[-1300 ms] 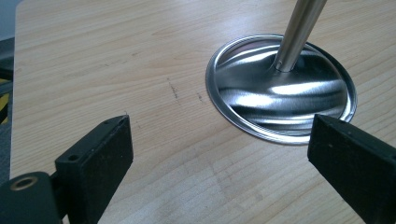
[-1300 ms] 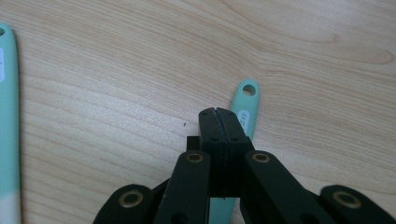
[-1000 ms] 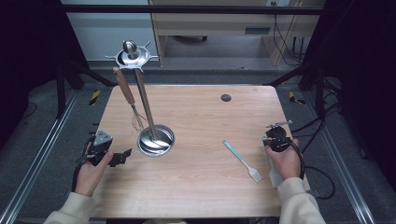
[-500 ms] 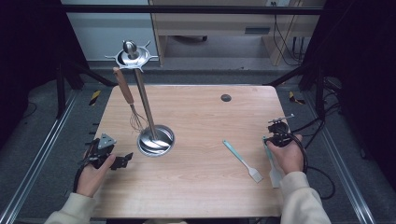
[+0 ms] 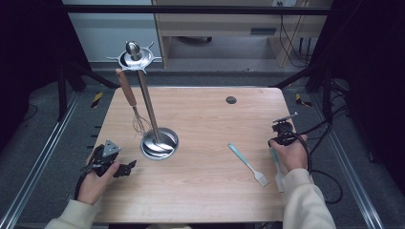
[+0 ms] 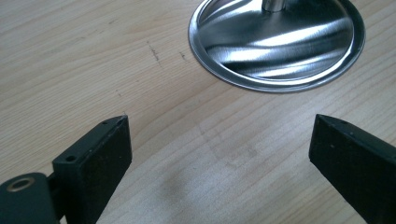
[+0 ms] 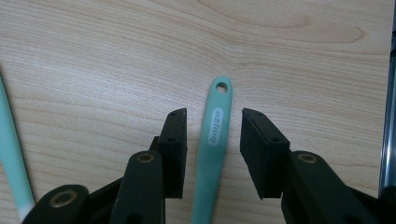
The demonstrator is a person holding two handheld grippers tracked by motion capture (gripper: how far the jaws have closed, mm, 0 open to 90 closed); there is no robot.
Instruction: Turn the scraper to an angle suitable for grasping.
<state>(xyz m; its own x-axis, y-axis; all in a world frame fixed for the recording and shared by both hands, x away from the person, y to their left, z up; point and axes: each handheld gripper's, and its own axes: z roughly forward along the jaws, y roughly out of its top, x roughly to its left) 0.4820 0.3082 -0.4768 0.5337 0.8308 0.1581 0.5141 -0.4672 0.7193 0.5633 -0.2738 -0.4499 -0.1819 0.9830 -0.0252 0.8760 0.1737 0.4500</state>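
A teal utensil handle (image 7: 212, 140) with a hole at its end lies on the wooden table (image 5: 205, 119) between my right gripper's (image 7: 214, 116) jaws. The jaws have just been opening and the pads stand clear of the handle on both sides. In the high view this right gripper (image 5: 282, 136) sits near the table's right edge, with the teal utensil (image 5: 277, 167) beside the hand. My left gripper (image 6: 219, 140) is wide open over bare wood, just short of the steel stand's base (image 6: 275, 42). Seen from above, the left gripper (image 5: 109, 160) is at the front left.
A steel utensil stand (image 5: 157, 143) rises left of centre with a crown-shaped top (image 5: 133, 55). A whisk with a wooden handle (image 5: 126, 90) hangs from it. A teal brush (image 5: 248, 164) lies right of centre and shows again as a teal brush (image 7: 9, 149). A dark round grommet (image 5: 231, 99) sits at the back.
The right hand and its gripper have drawn slightly toward the far side, and a pale utensil now shows beside the hand. The left hand has barely shifted.
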